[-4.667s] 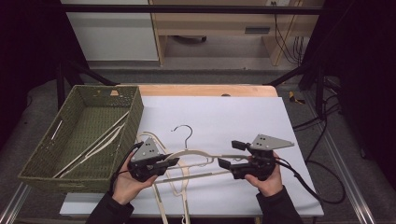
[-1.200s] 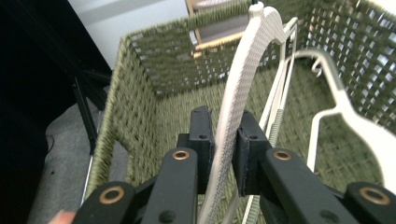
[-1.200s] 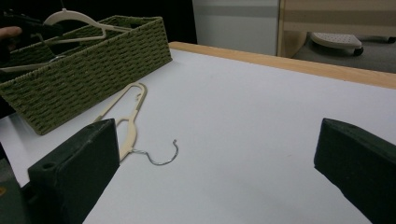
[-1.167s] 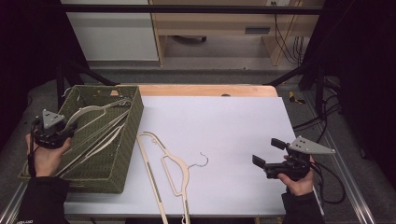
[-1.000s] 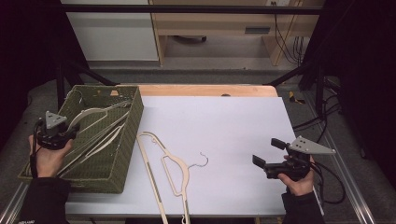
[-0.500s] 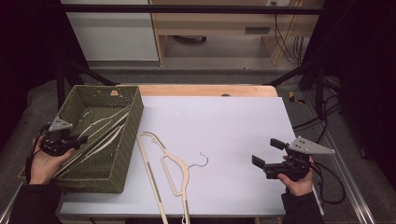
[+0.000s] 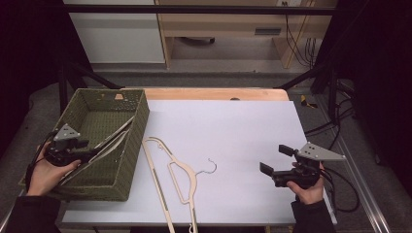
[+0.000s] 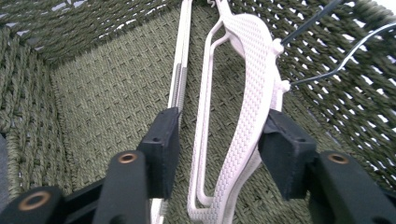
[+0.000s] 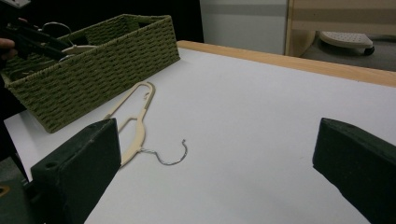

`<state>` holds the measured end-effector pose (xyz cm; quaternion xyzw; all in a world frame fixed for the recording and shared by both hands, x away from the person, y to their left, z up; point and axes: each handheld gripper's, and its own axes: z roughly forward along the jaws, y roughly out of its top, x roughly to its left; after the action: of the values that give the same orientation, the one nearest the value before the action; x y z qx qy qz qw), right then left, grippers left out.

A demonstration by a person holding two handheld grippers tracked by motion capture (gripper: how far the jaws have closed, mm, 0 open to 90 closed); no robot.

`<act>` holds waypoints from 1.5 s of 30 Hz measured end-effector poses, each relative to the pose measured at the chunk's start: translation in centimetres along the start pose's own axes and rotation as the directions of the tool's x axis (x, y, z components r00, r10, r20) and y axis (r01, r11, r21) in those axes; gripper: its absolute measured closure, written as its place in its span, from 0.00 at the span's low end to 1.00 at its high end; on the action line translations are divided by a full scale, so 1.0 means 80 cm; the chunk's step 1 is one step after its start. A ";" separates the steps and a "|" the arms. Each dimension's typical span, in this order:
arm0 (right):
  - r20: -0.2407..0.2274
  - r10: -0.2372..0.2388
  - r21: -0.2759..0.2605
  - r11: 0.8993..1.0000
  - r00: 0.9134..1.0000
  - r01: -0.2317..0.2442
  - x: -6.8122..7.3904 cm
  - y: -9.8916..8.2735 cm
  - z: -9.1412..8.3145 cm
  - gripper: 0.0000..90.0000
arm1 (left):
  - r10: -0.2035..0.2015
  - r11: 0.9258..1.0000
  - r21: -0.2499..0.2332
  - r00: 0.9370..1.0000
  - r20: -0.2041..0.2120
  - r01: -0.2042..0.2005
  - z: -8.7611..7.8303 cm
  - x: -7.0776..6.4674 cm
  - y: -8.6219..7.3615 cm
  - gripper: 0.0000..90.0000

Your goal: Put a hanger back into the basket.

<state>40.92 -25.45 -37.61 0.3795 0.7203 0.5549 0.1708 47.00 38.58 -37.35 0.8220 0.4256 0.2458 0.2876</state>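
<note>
A cream hanger (image 8: pixel 254 70) with a wire hook lies in the green woven basket (image 7: pixel 133 160), leaning over another hanger (image 8: pixel 180 70). My left gripper (image 7: pixel 92 154) is inside the basket at its near left. Its jaws have just been opening, and they stand apart around the cream hanger without pressing it. Two more cream hangers (image 7: pixel 182 177) lie on the white table in front of the basket. My right gripper (image 7: pixel 275 159) hovers open over the table's front right, with nothing between its jaws. The right gripper view shows the table hanger (image 9: pixel 133 130) and the basket (image 9: pixel 102 56) ahead of it.
The white tabletop (image 7: pixel 233 126) has a wooden strip along its far edge. The basket stands at the table's left edge. Cables trail past the table's right side.
My left gripper sank with the hanger into the basket and its jaws came apart. The hanger now rests in the basket. The right gripper has kept still.
</note>
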 end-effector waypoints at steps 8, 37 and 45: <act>-0.001 -0.002 -0.006 1.000 1.000 0.002 0.001 0.000 0.000 0.02 | -0.024 0.997 -0.071 1.000 0.014 0.025 -0.018 -0.004 0.003 0.43; -0.018 -0.011 -0.003 1.000 1.000 0.011 0.013 0.002 0.007 0.02 | 0.007 0.873 -0.485 0.994 0.113 0.050 -0.079 -0.123 0.081 0.22; -0.029 -0.028 0.019 0.999 0.999 0.028 0.021 0.000 0.019 0.02 | 0.062 0.888 -0.458 0.979 0.196 0.035 -0.038 -0.174 0.089 0.20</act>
<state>40.84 -23.18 -37.79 0.3629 0.7334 0.5508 0.1644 41.81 24.30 -32.59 0.7546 0.3177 0.2552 0.5144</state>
